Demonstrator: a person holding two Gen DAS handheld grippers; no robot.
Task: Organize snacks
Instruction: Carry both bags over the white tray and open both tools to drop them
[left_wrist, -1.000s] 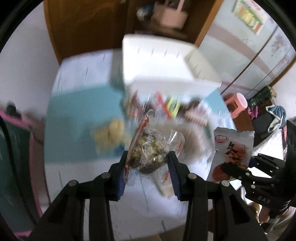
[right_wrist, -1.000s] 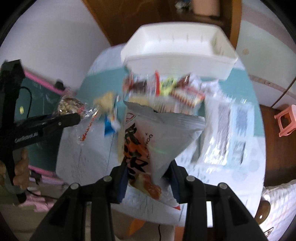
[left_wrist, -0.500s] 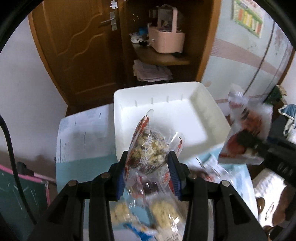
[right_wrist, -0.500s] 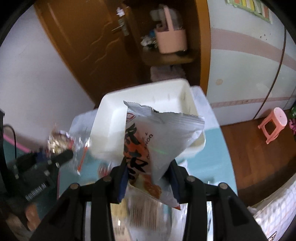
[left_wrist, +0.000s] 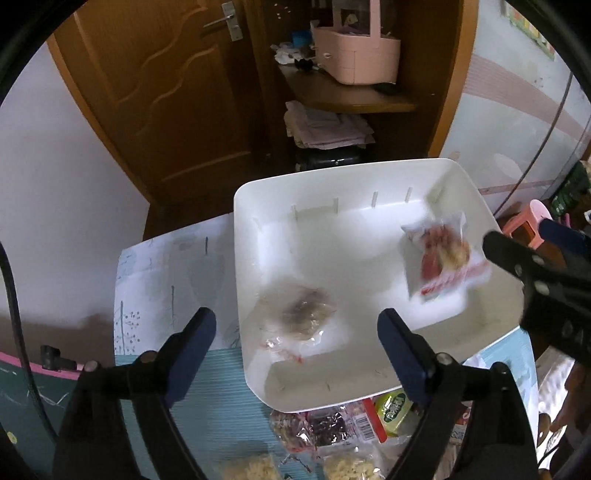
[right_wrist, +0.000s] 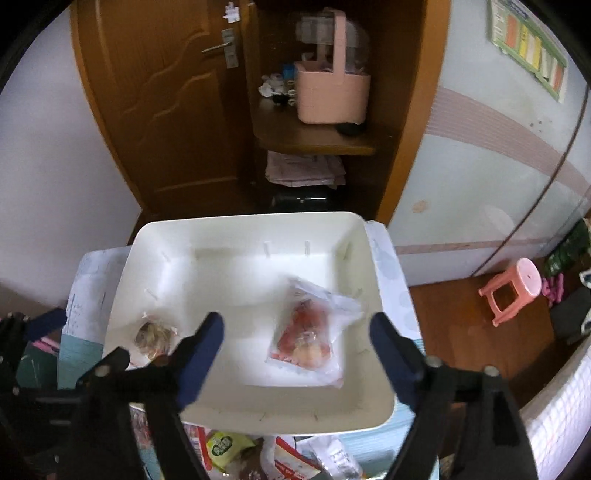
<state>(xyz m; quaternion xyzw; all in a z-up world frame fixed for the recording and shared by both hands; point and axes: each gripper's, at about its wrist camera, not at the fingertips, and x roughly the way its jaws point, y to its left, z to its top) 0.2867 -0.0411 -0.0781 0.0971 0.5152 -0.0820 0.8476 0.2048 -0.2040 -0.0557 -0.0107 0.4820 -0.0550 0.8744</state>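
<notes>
White plastic: a big open bin (left_wrist: 373, 177) on the desk (left_wrist: 159, 280), seen from above by both wrist cameras.

From the left wrist view:
- left tool (left_wrist: 297, 332) with blue-padded jaws spread wide, just opened, nothing between them.
- below it, inside the bin near the left wall, a clear packet of brownish nut-like snack (left_wrist: 299, 310), blurred.
- at the bin's right side, a white-and-red snack bag (left_wrist: 443, 258), also blurred, tilted against the wall.
- right tool's black frame (left_wrist: 546, 280) at the right edge, over the bin's rim.
- on the near side of the bin, outside it, loose snacks on the desk: a dark red packet (left_wrist: 325, 428), a green-labelled packet (left_wrist: 393, 410), two pale crinkly noodle-like packets (left_wrist: 351, 469).
- a dark cable and pink-edged green board at far left.

Only from the right wrist view:
- right tool (right_wrist: 297, 354), jaws wide apart and just opened, empty.
- the white-and-red snack bag (right_wrist: 314, 332) lying in the right half of the bin (right_wrist: 258, 221), clear of both pads.
- the clear packet (right_wrist: 155, 336) in the bin's near left corner, partly hidden behind a blue pad.
- part of the left tool (right_wrist: 22, 332) at the left edge.
- a pink stool (right_wrist: 513, 288) on the wooden floor, right.
- a colourful chart on the wall, top right.

In both: a wooden door, a shelf with a pink caddy (right_wrist: 332, 96), folded papers beneath.
</notes>
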